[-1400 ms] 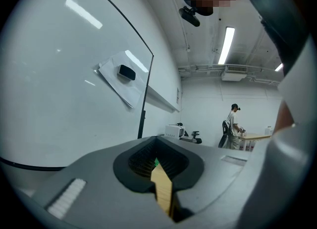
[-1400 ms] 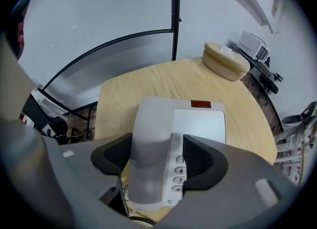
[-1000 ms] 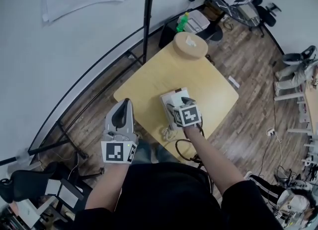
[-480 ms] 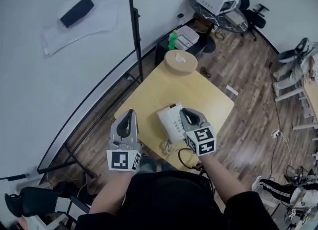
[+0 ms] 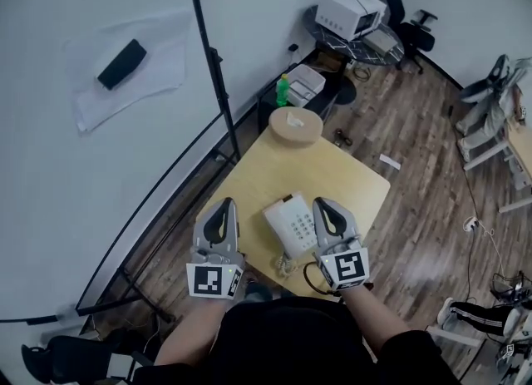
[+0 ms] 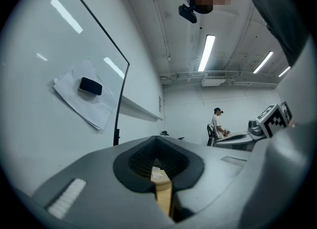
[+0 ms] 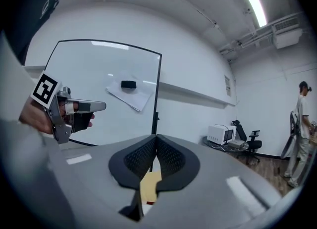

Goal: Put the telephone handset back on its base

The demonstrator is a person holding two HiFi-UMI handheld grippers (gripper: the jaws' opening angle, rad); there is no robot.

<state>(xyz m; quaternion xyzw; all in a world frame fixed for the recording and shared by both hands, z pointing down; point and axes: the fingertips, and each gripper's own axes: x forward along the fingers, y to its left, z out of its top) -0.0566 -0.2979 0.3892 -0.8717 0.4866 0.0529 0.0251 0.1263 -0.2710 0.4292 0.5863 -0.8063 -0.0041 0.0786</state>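
Observation:
A white telephone [image 5: 293,224] lies on the yellow table [image 5: 349,175], and its handset seems to rest along the left side of the base. The coiled cord [image 5: 285,264] hangs off the table's near edge. My right gripper [image 5: 318,202] is raised just right of the phone. Its jaws have just been closing and now stand shut with nothing between them [image 7: 156,146]. My left gripper [image 5: 225,203] hovers left of the phone over the table's edge, shut and empty [image 6: 154,158]. Both point roughly level toward the white wall.
A round wooden stool [image 5: 295,124] stands at the table's far corner, with a green bottle [image 5: 283,90] behind it. A black pole [image 5: 218,84] rises at the left. A glass side table with a white box [image 5: 349,11], an office chair [image 5: 407,26] and a person [image 7: 300,119] are farther off.
My right gripper has lifted off the telephone, swung from pointing down to level, and shut. The left gripper has also risen and moved forward.

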